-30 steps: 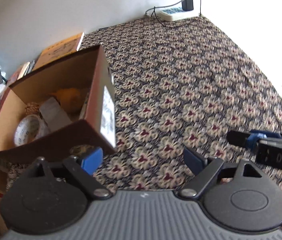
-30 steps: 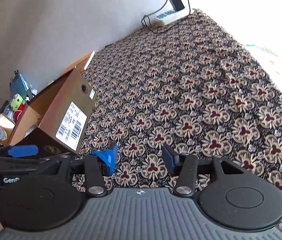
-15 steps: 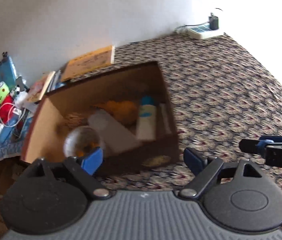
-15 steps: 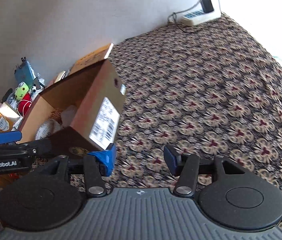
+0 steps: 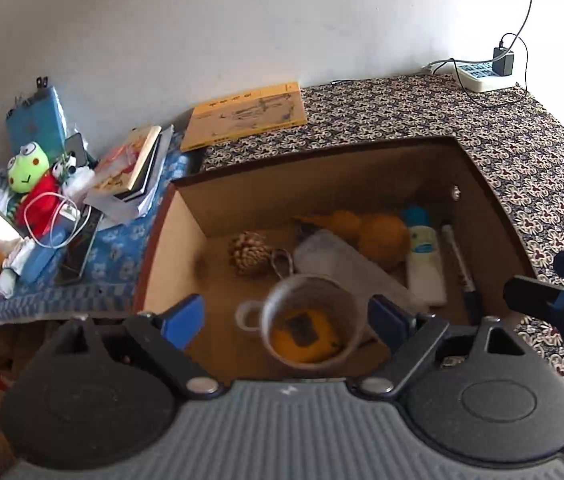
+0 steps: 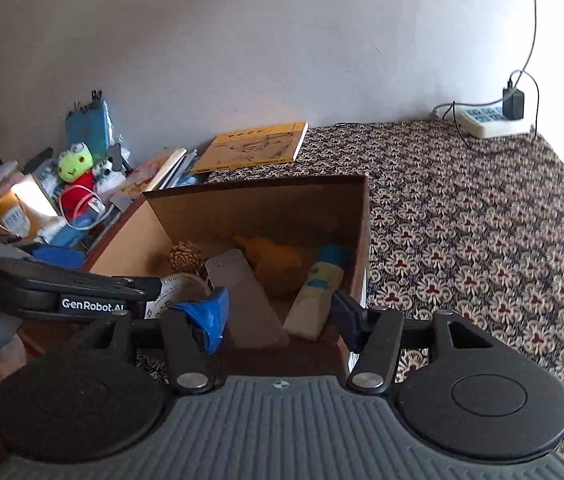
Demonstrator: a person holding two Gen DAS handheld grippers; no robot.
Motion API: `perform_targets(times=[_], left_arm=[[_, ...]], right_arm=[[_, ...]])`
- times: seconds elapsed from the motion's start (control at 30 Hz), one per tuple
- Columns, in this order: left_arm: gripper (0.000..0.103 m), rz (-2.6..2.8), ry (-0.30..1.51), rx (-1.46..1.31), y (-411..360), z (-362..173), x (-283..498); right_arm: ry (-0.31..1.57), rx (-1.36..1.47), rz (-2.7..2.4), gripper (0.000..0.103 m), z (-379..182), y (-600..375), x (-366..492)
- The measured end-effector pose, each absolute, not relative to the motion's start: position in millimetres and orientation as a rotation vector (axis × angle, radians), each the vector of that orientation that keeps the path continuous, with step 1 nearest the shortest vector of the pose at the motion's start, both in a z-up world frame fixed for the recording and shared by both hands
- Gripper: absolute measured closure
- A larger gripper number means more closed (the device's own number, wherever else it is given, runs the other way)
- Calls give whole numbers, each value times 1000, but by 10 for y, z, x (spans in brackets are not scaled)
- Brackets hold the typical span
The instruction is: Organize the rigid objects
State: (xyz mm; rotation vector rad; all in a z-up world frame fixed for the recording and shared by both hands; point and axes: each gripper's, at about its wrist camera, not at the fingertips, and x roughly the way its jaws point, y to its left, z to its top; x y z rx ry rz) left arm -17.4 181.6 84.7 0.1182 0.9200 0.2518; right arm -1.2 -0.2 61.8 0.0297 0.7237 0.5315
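An open brown cardboard box (image 5: 494, 208) (image 6: 362, 216) sits on the patterned cloth. Inside lie a glass mug (image 5: 306, 328), a pine cone (image 5: 247, 254) (image 6: 183, 256), an orange plush (image 5: 378, 236) (image 6: 273, 252), a lotion tube (image 5: 424, 264) (image 6: 318, 284), a marker (image 5: 460, 264) and a grey flat slab (image 5: 346, 264) (image 6: 245, 292). My left gripper (image 5: 286, 320) is open and empty above the box's near side, over the mug. My right gripper (image 6: 282, 316) is open and empty at the box's near right corner. The left gripper's body (image 6: 73, 292) shows in the right wrist view.
A yellow book (image 5: 247, 114) (image 6: 257, 146) lies behind the box. Left of it are books (image 5: 133, 168), a frog plush (image 5: 27, 168) (image 6: 75, 164), cables and clutter on a blue mat. A power strip (image 5: 486, 74) (image 6: 492, 122) sits at the far right by the wall.
Both grippers have swung left and come over the box, so its inside now shows from above. Both stay open and empty.
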Motion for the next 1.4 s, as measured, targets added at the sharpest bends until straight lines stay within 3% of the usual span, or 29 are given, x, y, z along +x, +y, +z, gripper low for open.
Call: perform_targets(times=[0.43,0.93,1.4], left_arm=[[15,275,904,91,2353,1055,144],[15,278,977,32,2417,684,241],[15,264,1030,7,2503,457,414]], right_arm=[[806,85,377,59,742,446,277],[974,83,440,58,402,663,521],[988,100,427,58,274,650,654]])
